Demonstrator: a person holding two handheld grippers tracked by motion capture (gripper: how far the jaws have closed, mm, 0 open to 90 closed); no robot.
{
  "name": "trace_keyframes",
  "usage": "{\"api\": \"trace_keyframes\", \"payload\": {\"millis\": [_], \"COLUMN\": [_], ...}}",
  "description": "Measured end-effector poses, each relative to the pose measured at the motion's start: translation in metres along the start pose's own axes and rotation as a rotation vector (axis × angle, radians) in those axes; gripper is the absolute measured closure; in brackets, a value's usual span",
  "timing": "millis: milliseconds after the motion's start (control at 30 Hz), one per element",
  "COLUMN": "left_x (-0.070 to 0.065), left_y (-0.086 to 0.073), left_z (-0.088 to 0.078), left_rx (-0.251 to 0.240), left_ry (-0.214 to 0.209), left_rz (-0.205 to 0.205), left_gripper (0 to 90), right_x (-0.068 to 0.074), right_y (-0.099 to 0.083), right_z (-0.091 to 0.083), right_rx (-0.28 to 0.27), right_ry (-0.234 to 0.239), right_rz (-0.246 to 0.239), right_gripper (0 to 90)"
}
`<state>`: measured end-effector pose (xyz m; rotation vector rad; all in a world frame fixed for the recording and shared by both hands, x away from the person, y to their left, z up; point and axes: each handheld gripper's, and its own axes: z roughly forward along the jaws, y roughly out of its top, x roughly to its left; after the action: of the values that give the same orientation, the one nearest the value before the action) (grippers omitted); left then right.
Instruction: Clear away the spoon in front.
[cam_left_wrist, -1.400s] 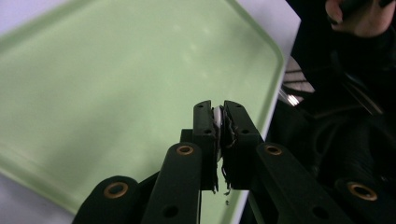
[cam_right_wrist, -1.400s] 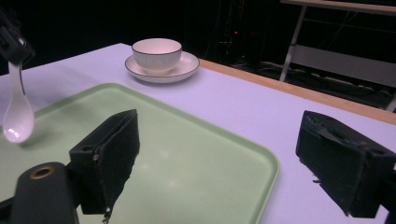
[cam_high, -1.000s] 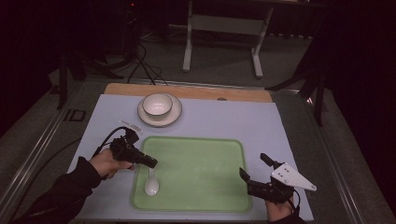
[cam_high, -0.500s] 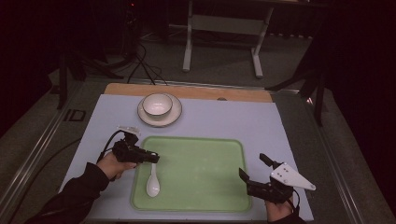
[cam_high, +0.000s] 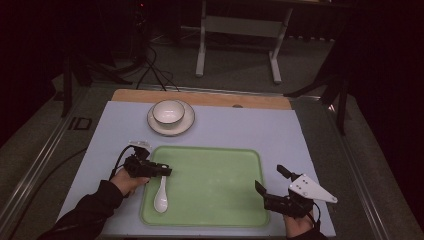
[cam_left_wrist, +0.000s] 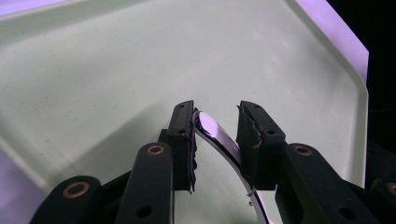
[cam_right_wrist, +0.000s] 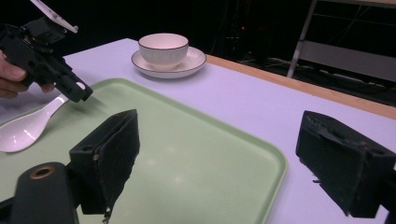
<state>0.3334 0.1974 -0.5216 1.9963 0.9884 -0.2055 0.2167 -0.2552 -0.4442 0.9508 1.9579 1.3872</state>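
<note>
A white spoon (cam_high: 161, 196) lies on the left part of the green tray (cam_high: 215, 175), its bowl toward me. My left gripper (cam_high: 167, 171) sits low over the tray's left rim, its jaws either side of the spoon's handle tip. In the left gripper view the glossy spoon handle (cam_left_wrist: 210, 128) runs between the pads of that gripper (cam_left_wrist: 215, 116), close to the left one. The jaws have just been opening and stand slack around the handle. My right gripper (cam_high: 269, 177) rests open at the tray's right front corner, nothing between its jaws (cam_right_wrist: 219, 121).
A white bowl (cam_high: 168, 112) stands on a saucer (cam_high: 186, 123) behind the tray, on the pale mat (cam_high: 280, 135). A wooden strip (cam_high: 210, 98) edges the table's far side. Beyond it are a metal stand (cam_high: 237, 25) and floor cables (cam_high: 150, 65).
The left gripper has come down with the spoon, which hung from its jaws and now lies flat on the tray. The right gripper has stayed put.
</note>
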Motion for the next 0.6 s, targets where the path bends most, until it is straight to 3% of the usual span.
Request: {"api": "trace_keyframes", "payload": {"millis": [300, 600], "left_x": [0.0066, 0.007], "left_y": [-0.0086, -0.0085], "left_z": [0.009, 0.0076], "left_rx": [0.012, -0.019], "left_ry": [0.042, 0.09], "left_rz": [-0.02, -0.016], "left_gripper": [61.6, 57.1], "right_x": [0.0002, 0.0005], "right_y": [-0.0003, -0.0003], "right_z": [0.001, 0.0014], "right_rx": [0.008, 0.008], "right_ry": [0.018, 0.024], "right_rz": [0.001, -0.002], "right_gripper": [13.3, 13.4]}}
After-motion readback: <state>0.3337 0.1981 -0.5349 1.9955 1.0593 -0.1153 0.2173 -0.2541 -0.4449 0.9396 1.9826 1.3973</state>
